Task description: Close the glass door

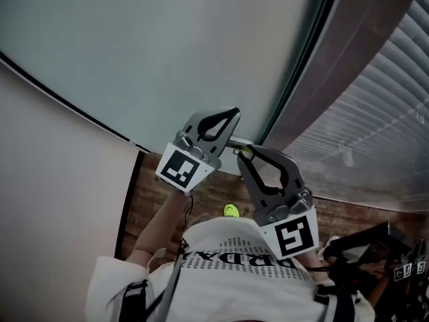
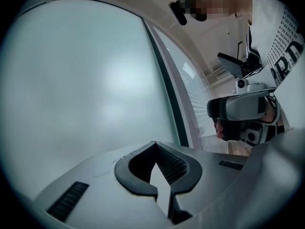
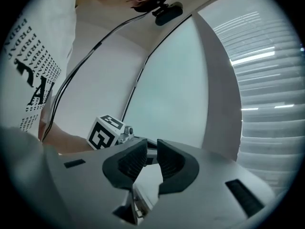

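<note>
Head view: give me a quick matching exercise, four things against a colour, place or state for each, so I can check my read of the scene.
Things:
1. glass door
2. blinds
3. floor
4. left gripper

Descriptions:
A. brown wood
B. jaws together, nothing between them
C. frosted, pale grey-green
D. slatted, at the far right

Pairs: 1-C; 2-D; 3-A; 4-B
</note>
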A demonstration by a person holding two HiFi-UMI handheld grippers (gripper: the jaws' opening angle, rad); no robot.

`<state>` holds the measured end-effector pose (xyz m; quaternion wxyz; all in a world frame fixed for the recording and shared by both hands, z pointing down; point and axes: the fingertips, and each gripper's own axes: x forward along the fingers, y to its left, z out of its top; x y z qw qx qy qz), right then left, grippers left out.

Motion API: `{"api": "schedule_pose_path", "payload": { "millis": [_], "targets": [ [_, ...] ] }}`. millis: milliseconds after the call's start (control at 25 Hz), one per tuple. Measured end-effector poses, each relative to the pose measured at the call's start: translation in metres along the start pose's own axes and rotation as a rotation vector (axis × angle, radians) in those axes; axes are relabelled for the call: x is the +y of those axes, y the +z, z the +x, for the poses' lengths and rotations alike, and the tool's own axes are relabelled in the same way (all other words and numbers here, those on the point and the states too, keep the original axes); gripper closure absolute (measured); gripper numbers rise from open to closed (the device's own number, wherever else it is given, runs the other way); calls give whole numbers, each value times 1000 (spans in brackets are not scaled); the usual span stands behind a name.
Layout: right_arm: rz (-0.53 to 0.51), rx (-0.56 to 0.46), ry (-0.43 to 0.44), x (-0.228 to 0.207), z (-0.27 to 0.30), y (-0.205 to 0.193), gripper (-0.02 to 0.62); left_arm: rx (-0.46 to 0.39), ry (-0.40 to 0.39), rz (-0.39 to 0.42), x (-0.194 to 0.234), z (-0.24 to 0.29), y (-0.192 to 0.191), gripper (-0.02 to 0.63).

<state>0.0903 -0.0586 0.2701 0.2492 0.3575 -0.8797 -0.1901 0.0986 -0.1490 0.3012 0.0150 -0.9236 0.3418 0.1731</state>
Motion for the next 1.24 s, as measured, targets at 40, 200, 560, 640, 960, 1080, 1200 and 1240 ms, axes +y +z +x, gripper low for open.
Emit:
{"api": "schedule_pose_path", "payload": {
  "millis": [40, 200, 560, 640, 960, 1080, 1200, 1240],
  "targets": [
    [9, -4, 3, 1, 0, 1, 537, -3, -10, 1, -3, -2, 1, 606],
    [49, -10, -20, -2, -3, 4, 571, -9, -55, -17, -14, -3, 1, 606],
    [80, 26, -48, -10, 4, 3, 597, -29, -88, -51, -25, -8, 11, 606],
    [88, 17, -42, -15, 8, 5, 597, -31, -73, -63, -23, -13, 14, 606],
    [68, -31, -2, -14, 37, 23, 597, -63, 9, -87, -4, -47, 23, 606],
    [66, -38, 12, -11, 41, 25, 597, -63, 28, -88, -2, -57, 23, 606],
    [68, -34, 12, -10, 39, 22, 597, -56, 32, -106, -8, -62, 20, 606],
    [69, -31, 10, -10, 38, 20, 597, -55, 31, -112, -10, -63, 19, 606]
  ]
}}
